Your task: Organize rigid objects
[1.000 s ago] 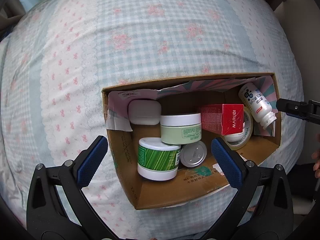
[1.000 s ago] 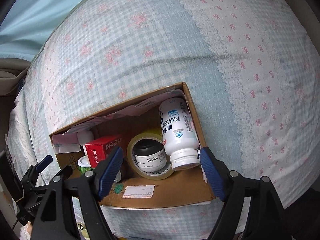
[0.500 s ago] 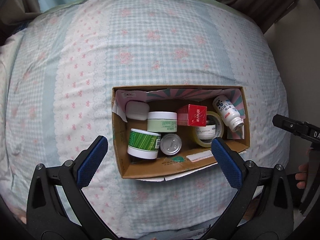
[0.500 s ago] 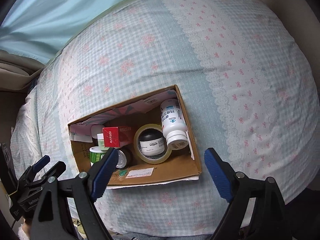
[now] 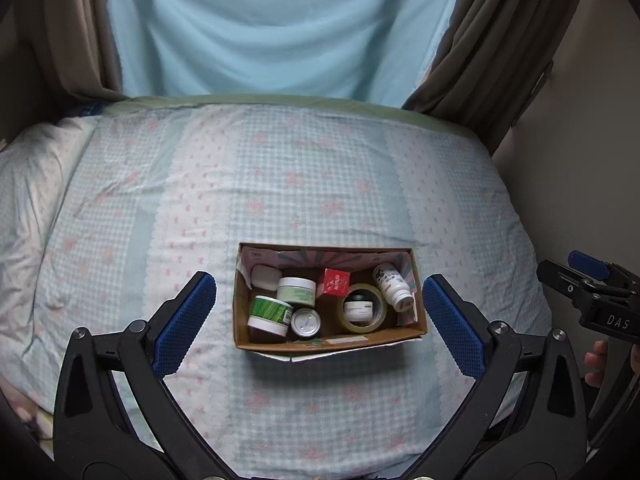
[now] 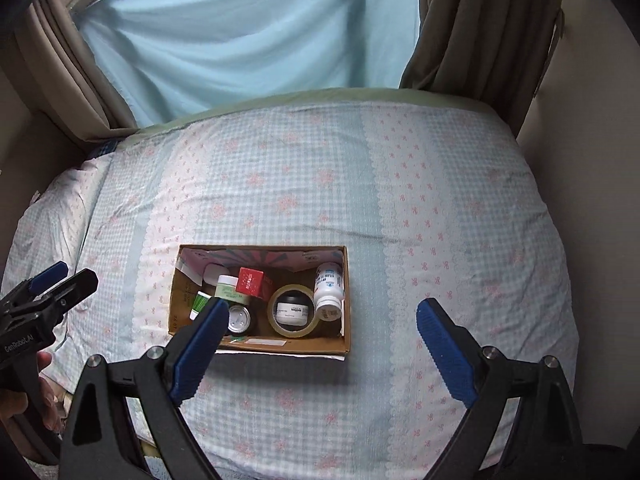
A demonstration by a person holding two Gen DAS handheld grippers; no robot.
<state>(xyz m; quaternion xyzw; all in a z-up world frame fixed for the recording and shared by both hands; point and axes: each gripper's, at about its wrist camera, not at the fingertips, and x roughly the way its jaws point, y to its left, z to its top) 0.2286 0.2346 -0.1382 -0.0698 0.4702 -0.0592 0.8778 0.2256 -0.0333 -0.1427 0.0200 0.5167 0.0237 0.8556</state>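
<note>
An open cardboard box sits on the bed, also in the right wrist view. Inside lie a green striped jar, a pale green jar, a silver lid, a red carton, a tape roll around a small black-lidded jar, a white bottle and a white case. My left gripper is open and empty, high above and in front of the box. My right gripper is open and empty, likewise pulled back.
The bed has a blue gingham spread with pink flowers. A pale blue curtain and brown drapes hang behind it. A pillow lies at far left. A wall borders the bed's right side.
Both grippers have pulled up and back from the box, which now looks much smaller. The curtains and whole bed have come into view. The box's contents have not moved.
</note>
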